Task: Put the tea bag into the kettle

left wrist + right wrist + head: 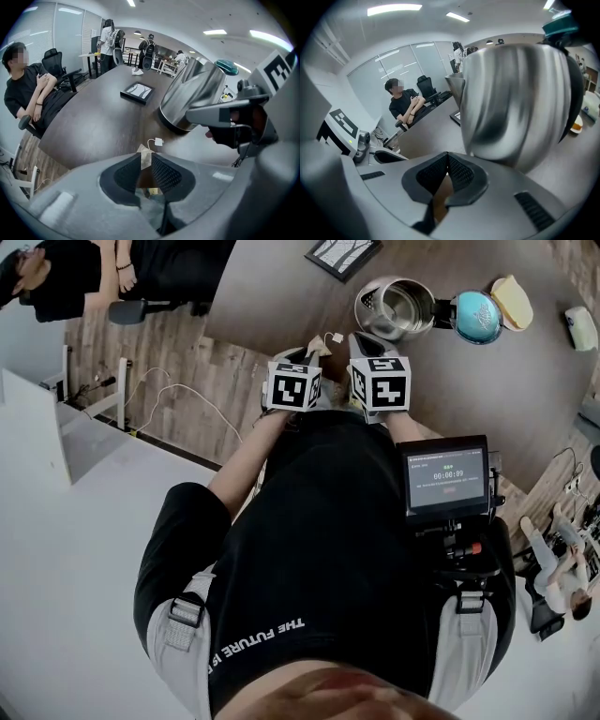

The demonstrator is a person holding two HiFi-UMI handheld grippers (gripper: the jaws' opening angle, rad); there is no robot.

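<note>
Straddling the tea bag [145,152], left gripper [146,162] jaws parted, right gripper [447,158] jaws pressed together, kettle [192,96] just ahead, frame [137,91] beyond

Ceiling strips [215,32] light evenly; edges bend, the kettle [515,103] blurs.

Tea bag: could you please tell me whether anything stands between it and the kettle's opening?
Nothing visible blocks it. The tea bag sits just short of the kettle, whose lid stands flipped open, leaving the mouth clear. The shut right gripper sits close beside that path, near the kettle's base, and might crowd the lift.
</note>
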